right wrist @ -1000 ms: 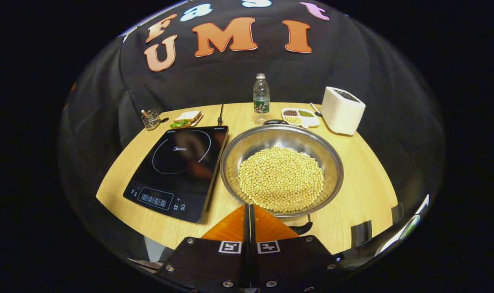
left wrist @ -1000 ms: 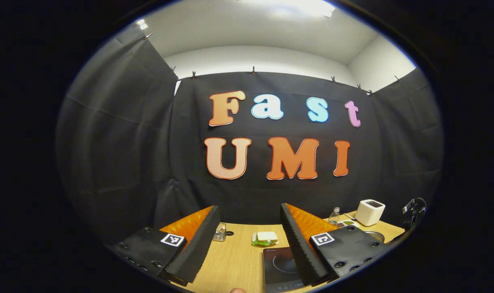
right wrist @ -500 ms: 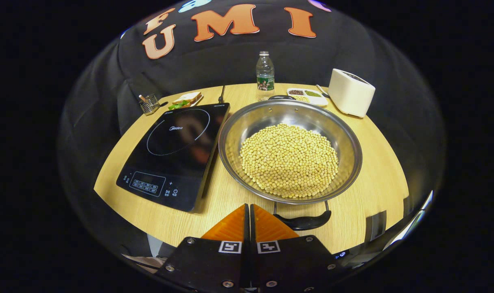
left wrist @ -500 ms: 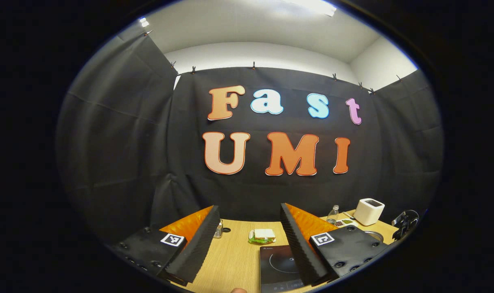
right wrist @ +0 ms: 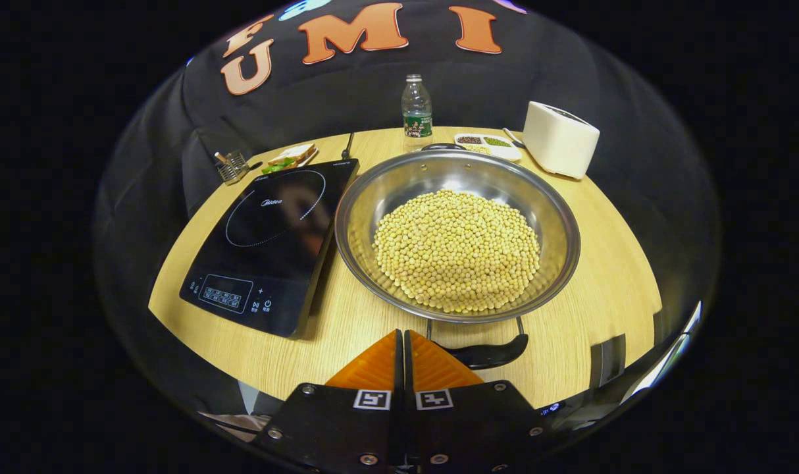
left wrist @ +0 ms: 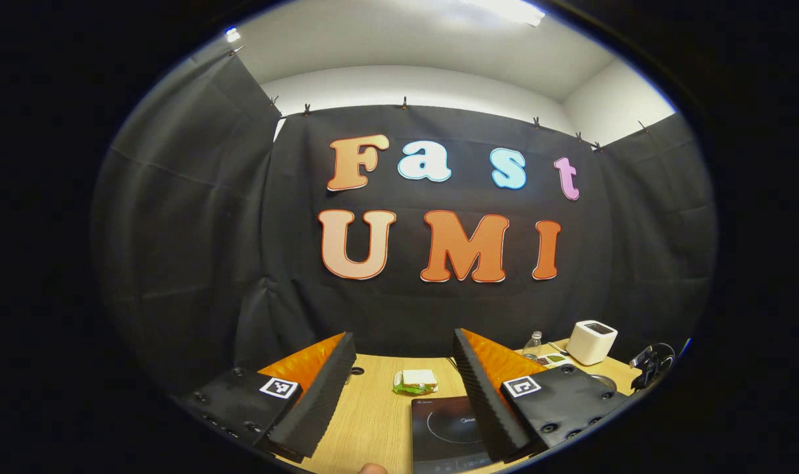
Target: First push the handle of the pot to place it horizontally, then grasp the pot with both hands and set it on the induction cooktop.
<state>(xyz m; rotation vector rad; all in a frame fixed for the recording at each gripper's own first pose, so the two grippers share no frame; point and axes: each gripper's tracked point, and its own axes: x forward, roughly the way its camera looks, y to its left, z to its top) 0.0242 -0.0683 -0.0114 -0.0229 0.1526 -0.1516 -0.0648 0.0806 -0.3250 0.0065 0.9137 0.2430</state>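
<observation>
1. The right tool [right wrist: 400, 339] has its two orange fingers pressed together with nothing between them. It is just beside the black handle [right wrist: 485, 355] of the pot [right wrist: 457, 240], at the near edge of the worktop [right wrist: 597, 276].
2. The left tool [left wrist: 399, 368] has its fingers spread wide and holds nothing. It is raised and looks toward the booth wall, over the far part of the worktop.
3. The pot stands near the middle of the worktop, right of the induction cooktop [right wrist: 268, 243] and very close to its long side; I cannot tell if they touch. It is full of yellow beans [right wrist: 457, 250].
4. I judge the step in hand is the push on the handle. The closed tip should meet the handle on its side and push slowly, so the pot turns in place and does not slide.
5. The pot is heavy with beans, so a fast push may spill them or knock the cooktop.
6. The second handle [right wrist: 439, 147], at the far rim, is mostly hidden behind the pot wall.
7. In the left gripper view the pot is cut off by the tool's own finger, and the cooktop is half hidden too.
</observation>
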